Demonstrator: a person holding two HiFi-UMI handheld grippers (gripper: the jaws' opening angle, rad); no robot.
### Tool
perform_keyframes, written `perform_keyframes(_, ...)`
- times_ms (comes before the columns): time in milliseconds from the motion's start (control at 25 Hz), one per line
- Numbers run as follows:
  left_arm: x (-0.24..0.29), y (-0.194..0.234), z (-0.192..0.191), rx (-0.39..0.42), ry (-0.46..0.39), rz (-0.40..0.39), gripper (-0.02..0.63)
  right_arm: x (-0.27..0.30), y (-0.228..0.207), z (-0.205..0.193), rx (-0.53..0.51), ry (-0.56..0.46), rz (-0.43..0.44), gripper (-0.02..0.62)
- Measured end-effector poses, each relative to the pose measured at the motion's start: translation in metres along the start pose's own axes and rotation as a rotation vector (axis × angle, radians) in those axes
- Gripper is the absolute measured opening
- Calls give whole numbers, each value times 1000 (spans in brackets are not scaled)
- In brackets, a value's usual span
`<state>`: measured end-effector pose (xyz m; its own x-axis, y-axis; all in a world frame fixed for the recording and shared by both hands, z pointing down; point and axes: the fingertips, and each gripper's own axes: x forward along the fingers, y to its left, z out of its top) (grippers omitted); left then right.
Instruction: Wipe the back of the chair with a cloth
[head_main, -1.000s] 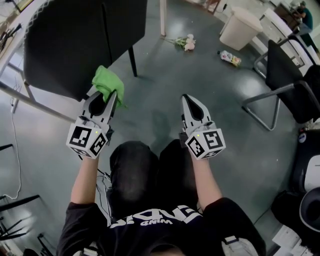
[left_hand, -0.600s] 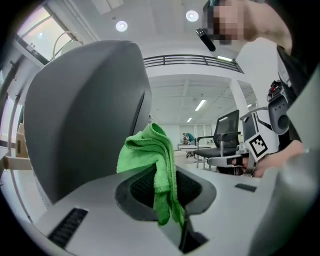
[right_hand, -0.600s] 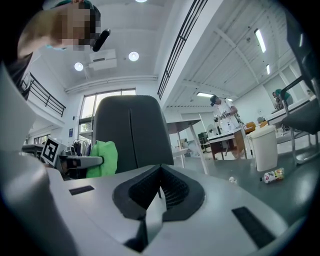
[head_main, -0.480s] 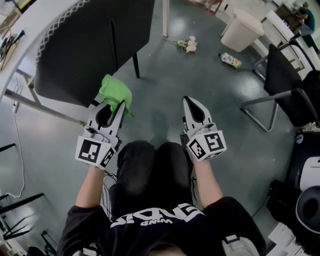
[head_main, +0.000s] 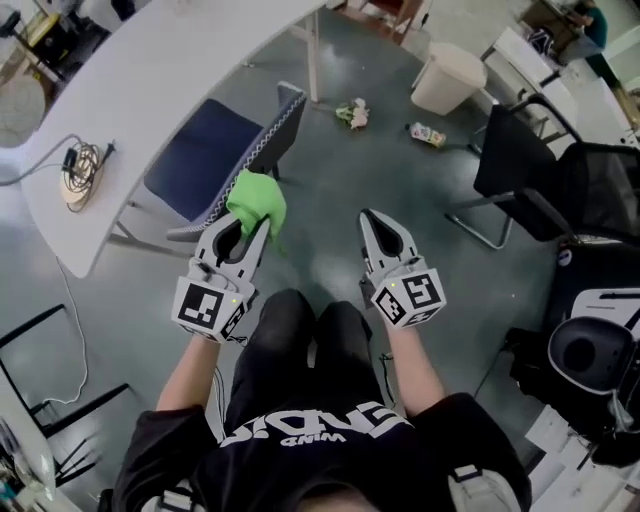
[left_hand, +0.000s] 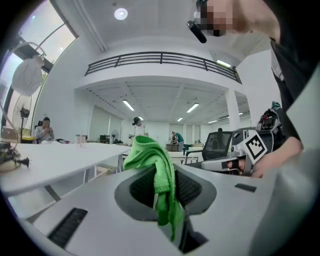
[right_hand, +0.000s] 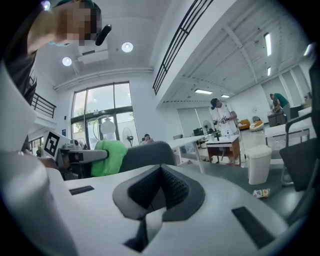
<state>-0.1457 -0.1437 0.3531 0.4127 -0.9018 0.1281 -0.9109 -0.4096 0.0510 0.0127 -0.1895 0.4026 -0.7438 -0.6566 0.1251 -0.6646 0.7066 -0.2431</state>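
Observation:
A chair with a blue seat and a dark backrest stands half under the white table, ahead and to the left. My left gripper is shut on a bright green cloth, which bunches above the jaws and hangs down between them. The cloth sits just short of the backrest's near edge, apart from it. My right gripper is shut with nothing in it, level with the left one over the floor. In the right gripper view the cloth shows at the left beside the backrest.
A coiled cable lies on the table. A white bin, a bottle and a small flower bunch are on the floor ahead. Black chairs stand at the right, dark equipment at the lower right.
The head view has swung up and back, so the whole chair and table now show. Both grippers hold the same pose, the cloth still gripped in the left.

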Motion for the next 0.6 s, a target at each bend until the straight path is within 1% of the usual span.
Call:
perform_keyframes(160,-28,0,114,-31,9,-20,69,-21,41,112,11,11,-9,-3)
perform_keyframes(280,-43,0,181,-37,7,-42,69,-37,63,179,8,0,-32,-3)
perform_keyframes(400,-58,-6,216,-28,9,-59,69,-55,81,219,-2,-10,-42,-3)
perform_keyframes(480,-67,-12,228,-14,7,-66,69,-67,88,235,-11,-16,-47,-3)
perform_keyframes(600,-75,-23,239,-14,-5,-78,69,-85,94,248,-23,-35,-57,-3)
